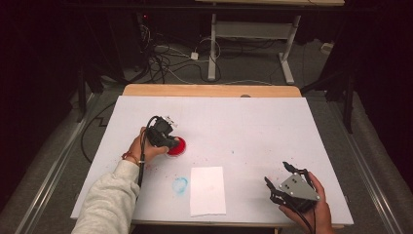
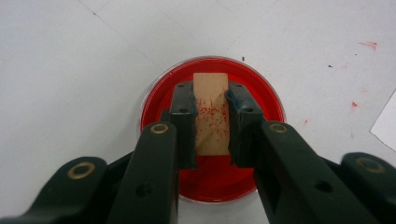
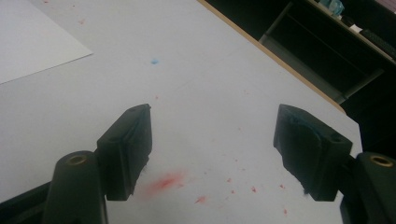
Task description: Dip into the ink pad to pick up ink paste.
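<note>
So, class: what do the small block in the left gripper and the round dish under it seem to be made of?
Block: probably wood or cork, matte tan, speckled red. Dish: likely clear plastic or glass, with a glossy see-through rim around red liquid. Left gripper clamps the block.

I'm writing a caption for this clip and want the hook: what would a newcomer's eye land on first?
The round dish of bright red paint, left of centre on the white table, with the left tool shut on a red-speckled tan block over it. Next, the white paper sheet at the near edge, a blue smudge beside it.
</note>
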A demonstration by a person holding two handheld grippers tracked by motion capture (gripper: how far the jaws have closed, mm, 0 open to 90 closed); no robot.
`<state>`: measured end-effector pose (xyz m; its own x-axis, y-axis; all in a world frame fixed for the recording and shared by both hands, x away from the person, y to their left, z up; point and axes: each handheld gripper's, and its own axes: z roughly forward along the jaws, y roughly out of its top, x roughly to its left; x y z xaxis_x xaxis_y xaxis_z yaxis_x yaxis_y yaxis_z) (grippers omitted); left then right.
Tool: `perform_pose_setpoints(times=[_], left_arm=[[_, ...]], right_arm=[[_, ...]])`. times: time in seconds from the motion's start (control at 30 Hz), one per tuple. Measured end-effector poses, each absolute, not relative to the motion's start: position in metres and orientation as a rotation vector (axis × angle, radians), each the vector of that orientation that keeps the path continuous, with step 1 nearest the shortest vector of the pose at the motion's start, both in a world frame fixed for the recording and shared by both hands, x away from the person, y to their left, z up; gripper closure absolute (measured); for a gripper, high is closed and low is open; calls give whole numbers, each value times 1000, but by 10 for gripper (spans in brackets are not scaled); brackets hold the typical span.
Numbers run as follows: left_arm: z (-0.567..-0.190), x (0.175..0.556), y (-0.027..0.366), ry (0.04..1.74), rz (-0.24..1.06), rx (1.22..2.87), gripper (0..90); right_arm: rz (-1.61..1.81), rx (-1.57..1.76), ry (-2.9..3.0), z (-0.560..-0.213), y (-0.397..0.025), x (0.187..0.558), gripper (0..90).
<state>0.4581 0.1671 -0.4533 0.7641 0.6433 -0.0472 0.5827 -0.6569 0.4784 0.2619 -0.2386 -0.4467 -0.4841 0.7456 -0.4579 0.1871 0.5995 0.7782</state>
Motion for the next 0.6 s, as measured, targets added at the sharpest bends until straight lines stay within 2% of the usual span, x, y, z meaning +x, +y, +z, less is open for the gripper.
perform_pose_setpoints(times=[0.37, 0.6], left_arm=[[-452, 456, 167, 948, 184, 2469, 738], [-437, 450, 171, 916, 213, 2431, 738]], right_arm=[[849, 740, 1988, -447, -239, 261, 283], [860, 741, 1979, -445, -241, 261, 283]])
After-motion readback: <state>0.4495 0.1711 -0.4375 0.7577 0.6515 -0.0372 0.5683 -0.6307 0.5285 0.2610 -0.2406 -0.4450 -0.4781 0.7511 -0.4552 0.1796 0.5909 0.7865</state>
